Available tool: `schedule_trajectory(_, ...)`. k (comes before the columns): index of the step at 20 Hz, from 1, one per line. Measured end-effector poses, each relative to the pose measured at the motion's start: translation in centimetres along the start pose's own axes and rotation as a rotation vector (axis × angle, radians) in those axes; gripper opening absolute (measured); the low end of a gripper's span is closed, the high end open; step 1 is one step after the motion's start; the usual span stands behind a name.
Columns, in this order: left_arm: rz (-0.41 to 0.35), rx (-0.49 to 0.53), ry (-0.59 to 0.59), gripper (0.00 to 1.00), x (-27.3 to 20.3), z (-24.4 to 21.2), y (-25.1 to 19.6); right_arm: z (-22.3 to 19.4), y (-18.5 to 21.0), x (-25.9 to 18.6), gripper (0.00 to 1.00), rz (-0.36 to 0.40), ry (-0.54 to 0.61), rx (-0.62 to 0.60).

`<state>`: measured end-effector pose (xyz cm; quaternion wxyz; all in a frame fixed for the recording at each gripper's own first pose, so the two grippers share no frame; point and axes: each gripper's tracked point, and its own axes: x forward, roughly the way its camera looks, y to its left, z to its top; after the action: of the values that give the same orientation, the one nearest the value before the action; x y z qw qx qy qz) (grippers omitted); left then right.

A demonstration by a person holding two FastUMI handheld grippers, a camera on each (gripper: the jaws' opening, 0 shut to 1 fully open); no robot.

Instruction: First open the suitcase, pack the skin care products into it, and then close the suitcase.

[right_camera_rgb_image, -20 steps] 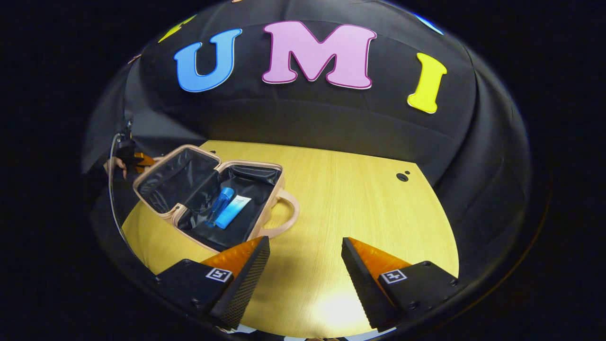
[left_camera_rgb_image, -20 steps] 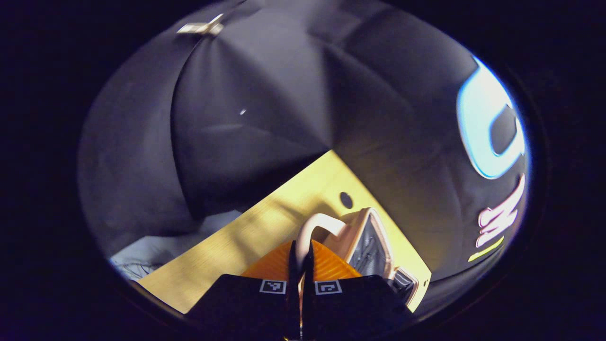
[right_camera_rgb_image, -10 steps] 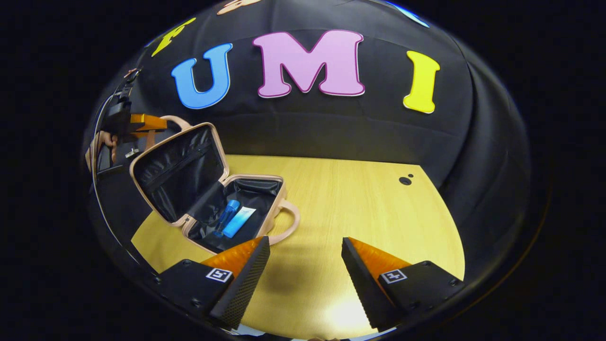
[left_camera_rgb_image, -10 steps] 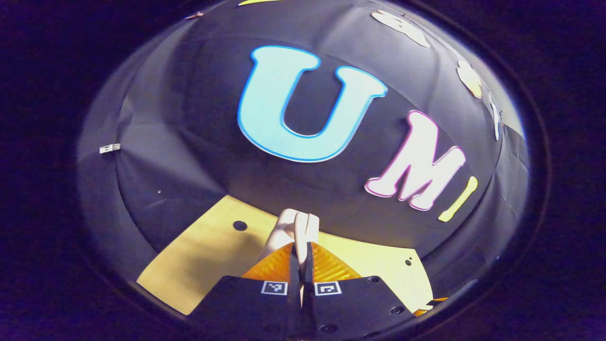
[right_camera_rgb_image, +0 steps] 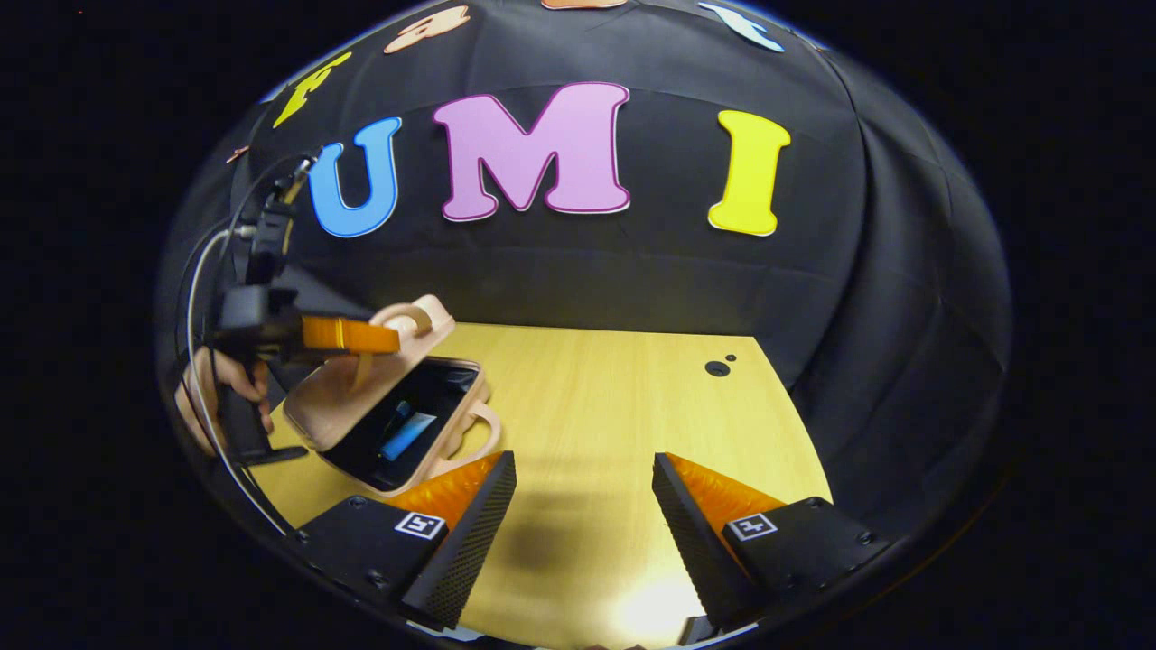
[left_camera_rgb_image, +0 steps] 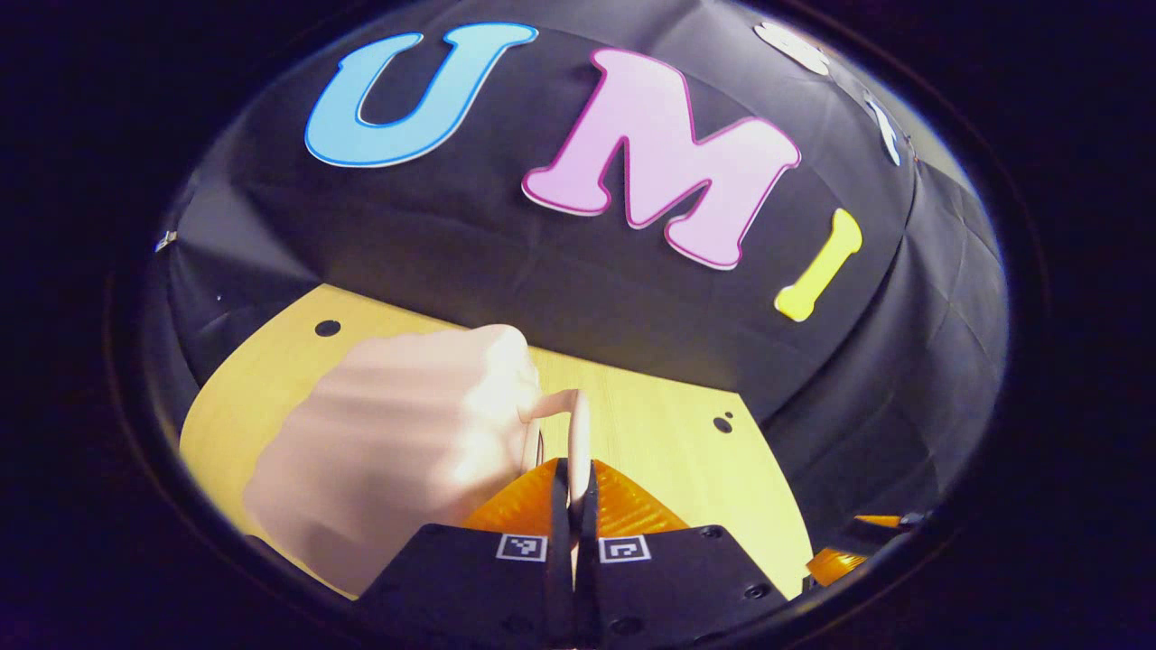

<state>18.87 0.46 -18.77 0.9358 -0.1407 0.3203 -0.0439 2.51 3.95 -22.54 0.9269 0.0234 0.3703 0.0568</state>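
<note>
A light wooden desk (right_camera_rgb_image: 614, 424) with fine straight grain and a satin sheen. On it, a suitcase (right_camera_rgb_image: 361, 402) with a smooth, matt hard shell, likely plastic, and a slightly glossy cloth lining. Inside lies a glossy plastic tube (right_camera_rgb_image: 404, 435). The right gripper (right_camera_rgb_image: 582, 506) has finely textured pads (right_camera_rgb_image: 474, 533) and ribbed fingers.

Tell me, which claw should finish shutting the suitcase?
Left, probably. The left claw is pinched on the lid handle, with the lid half down over the suitcase. The right claw is open above bare table.
</note>
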Motion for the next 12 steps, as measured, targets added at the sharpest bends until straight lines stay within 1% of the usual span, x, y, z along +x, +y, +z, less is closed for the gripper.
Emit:
schedule_trajectory(3, 0.056, 0.072, 0.051, 0.07, 2.2, -3.2, -0.1, 0.5, -1.4, -0.2, 0.97, 0.000, -0.017, 0.004)
schedule_trajectory(6, 0.098, 0.066, 0.097, 0.12, 2.9, -5.1, 0.1, 1.0, -2.4, -0.4, 0.96, -0.002, -0.038, 0.006)
schedule_trajectory(7, 0.094, 0.050, 0.103, 0.17, 2.8, -5.3, 0.0, 1.3, -2.5, -0.5, 0.96, -0.001, -0.045, 0.014)
schedule_trajectory(8, 0.066, 0.019, 0.097, 0.22, 2.6, -5.2, -1.0, 1.6, -2.6, -0.6, 0.97, -0.003, -0.052, 0.021)
schedule_trajectory(9, 0.045, -0.010, 0.069, 0.35, 1.9, -4.2, -1.9, 2.1, -2.7, -0.7, 0.97, -0.009, -0.066, 0.027)
schedule_trajectory(10, 0.027, -0.028, 0.040, 0.43, 0.8, -2.9, -2.3, 2.6, -2.8, -1.1, 0.96, -0.016, -0.081, 0.039)
schedule_trajectory(11, 0.021, -0.032, 0.010, 0.55, -0.5, -1.6, -2.9, 3.3, -2.7, -1.4, 0.96, -0.019, -0.097, 0.055)
schedule_trajectory(12, 0.022, -0.028, -0.026, 0.63, -2.3, -0.4, -3.2, 4.1, -2.7, -1.9, 0.96, -0.022, -0.122, 0.071)
